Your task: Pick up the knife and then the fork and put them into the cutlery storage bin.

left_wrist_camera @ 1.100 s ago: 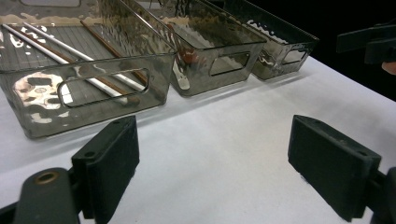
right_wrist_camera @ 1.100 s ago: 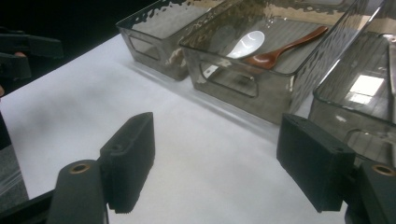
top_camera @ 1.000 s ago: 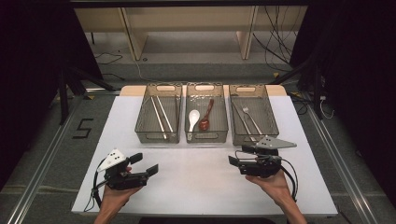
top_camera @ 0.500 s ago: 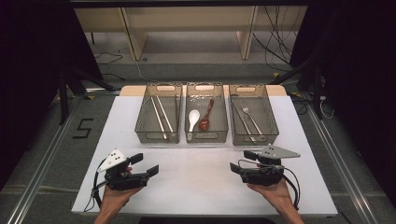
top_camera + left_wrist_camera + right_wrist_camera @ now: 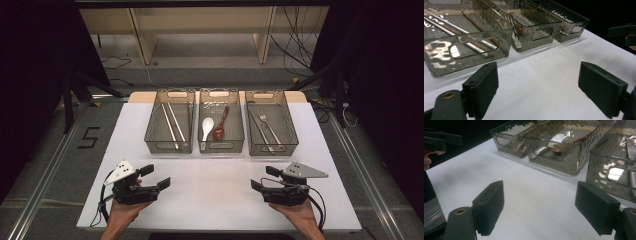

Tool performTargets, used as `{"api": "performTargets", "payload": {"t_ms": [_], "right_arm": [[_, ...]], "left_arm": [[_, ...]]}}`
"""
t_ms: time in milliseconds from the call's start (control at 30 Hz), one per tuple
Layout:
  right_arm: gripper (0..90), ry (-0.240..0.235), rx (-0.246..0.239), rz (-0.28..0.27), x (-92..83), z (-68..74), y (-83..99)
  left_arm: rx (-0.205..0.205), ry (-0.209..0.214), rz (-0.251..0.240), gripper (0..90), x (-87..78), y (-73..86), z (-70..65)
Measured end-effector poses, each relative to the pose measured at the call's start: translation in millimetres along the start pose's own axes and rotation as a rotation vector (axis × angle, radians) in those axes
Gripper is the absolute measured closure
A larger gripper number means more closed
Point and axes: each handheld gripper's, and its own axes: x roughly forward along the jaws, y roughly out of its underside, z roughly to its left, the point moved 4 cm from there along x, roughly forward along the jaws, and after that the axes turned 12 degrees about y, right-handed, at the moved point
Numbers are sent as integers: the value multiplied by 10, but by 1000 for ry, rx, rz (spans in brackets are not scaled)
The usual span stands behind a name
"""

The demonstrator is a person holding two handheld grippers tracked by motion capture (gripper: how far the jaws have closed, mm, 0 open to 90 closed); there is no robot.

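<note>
Three smoky clear bins stand in a row at the back of the white table. The left bin holds chopsticks. A white spoon and a brown spoon lie in the middle bin. In the right bin are a fork and a knife. My left gripper is open near the front left, with bare table between its jaws. My right gripper is open near the front right; its jaws have just been opening, with nothing between them.
Both grippers point inward at each other across bare white table. Beyond the table's far edge stands a wooden shelf unit with cables on the floor. A "5" mark is on the floor at the left, beside metal rails.
My right gripper has drawn back a little toward the front edge and sunk slightly. The left gripper has kept still.
</note>
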Motion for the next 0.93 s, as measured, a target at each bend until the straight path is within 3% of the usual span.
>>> {"api": "performTargets", "payload": {"t_ms": [933], "right_arm": [[240, 7, 3, -2, -13, -10, 34]], "left_arm": [[4, 1, 2, 162, 2, -2, -1]]}}
